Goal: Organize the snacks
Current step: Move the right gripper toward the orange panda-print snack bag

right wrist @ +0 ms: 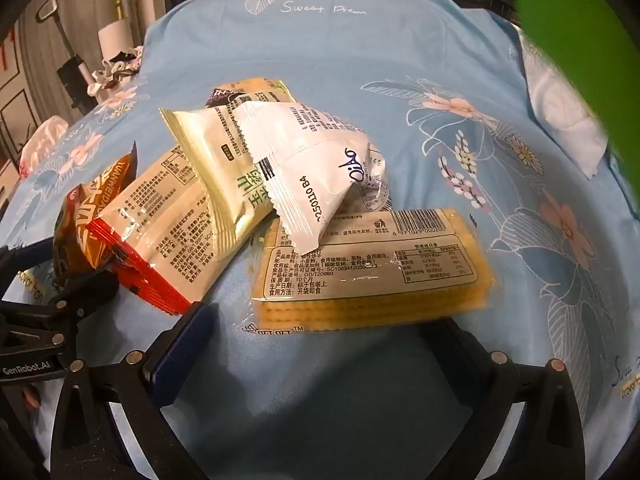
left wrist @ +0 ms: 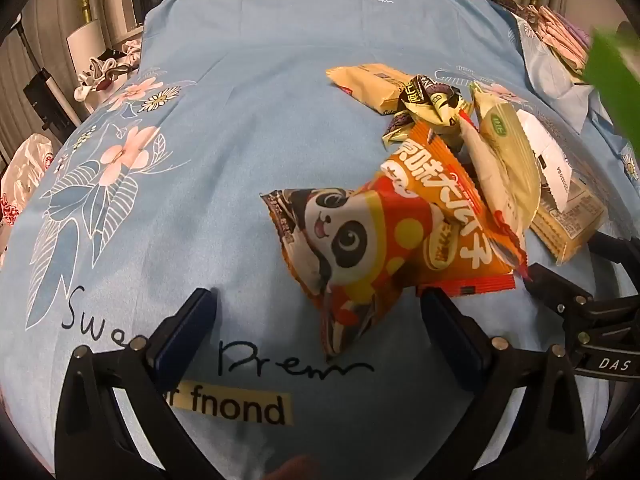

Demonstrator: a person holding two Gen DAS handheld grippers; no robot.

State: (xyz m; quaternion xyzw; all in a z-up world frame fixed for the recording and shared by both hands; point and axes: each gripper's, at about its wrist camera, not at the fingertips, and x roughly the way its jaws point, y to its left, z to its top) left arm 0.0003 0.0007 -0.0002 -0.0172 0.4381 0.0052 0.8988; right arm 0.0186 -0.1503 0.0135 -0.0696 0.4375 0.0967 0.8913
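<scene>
A heap of snack packets lies on a blue flowered bedsheet [left wrist: 248, 92]. In the left wrist view a panda packet [left wrist: 344, 248] lies nearest, with an orange packet [left wrist: 452, 216], a pale green packet [left wrist: 504, 160] and a beige cracker pack [left wrist: 372, 84] behind it. My left gripper [left wrist: 316, 312] is open, low over the sheet, its fingers either side of the panda packet's near tip. In the right wrist view a yellow cracker pack [right wrist: 372, 272] lies just ahead, with a white packet [right wrist: 312, 168] and a cream packet [right wrist: 224, 176] above it. My right gripper [right wrist: 320, 332] is open at the cracker pack's near edge.
A blurred green object [right wrist: 576, 52] fills the upper right of the right wrist view. A folded blue pillow [right wrist: 560, 108] lies at the right of the bed. Clothes and bags [left wrist: 108, 68] sit off the bed's left side. The other gripper [left wrist: 592, 304] shows at the right edge.
</scene>
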